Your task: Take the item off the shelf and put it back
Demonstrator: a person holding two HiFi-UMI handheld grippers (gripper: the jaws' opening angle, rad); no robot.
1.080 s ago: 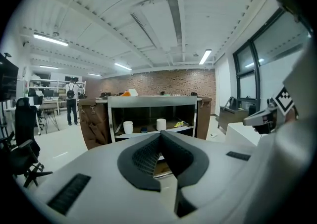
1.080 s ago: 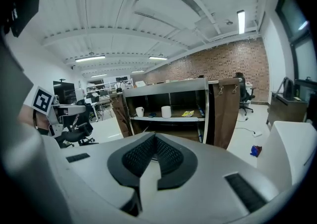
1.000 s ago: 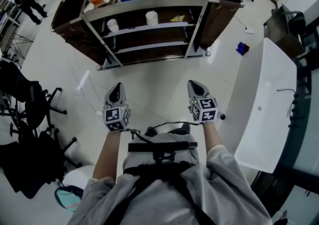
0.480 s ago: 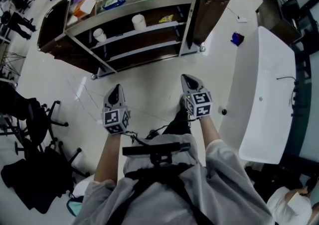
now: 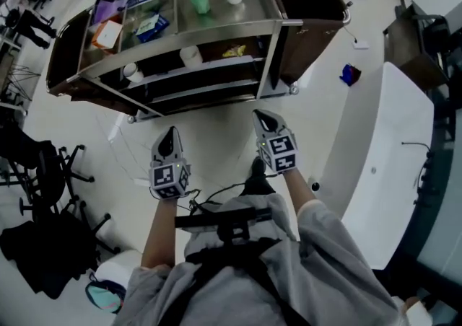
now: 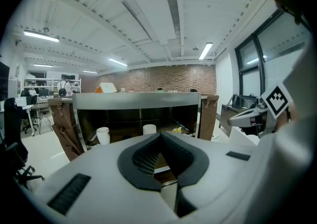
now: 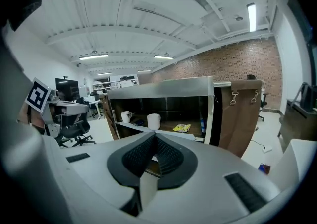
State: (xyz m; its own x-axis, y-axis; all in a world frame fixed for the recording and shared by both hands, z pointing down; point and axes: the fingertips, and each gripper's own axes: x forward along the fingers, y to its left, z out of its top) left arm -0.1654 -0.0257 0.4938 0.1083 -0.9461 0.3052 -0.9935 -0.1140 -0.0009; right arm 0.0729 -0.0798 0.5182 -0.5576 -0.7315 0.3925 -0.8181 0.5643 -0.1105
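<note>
Left gripper [image 5: 168, 134] and right gripper [image 5: 262, 117]: jaws closed, nothing held. Both 2 units face the shelf cart [image 5: 216, 26] front edge, apart from it.

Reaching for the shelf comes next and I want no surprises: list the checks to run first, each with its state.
1. Left gripper empty: ok.
2. Right gripper empty: ok.
3. Opened for a grasp: not ok, both shut.
4. Shelf cart close enough: probably not ok, open floor separates it from both grippers.
5. Middle-shelf items in sight: ok, white cup and yellow packet.
6. Which item to take: cannot tell.
</note>
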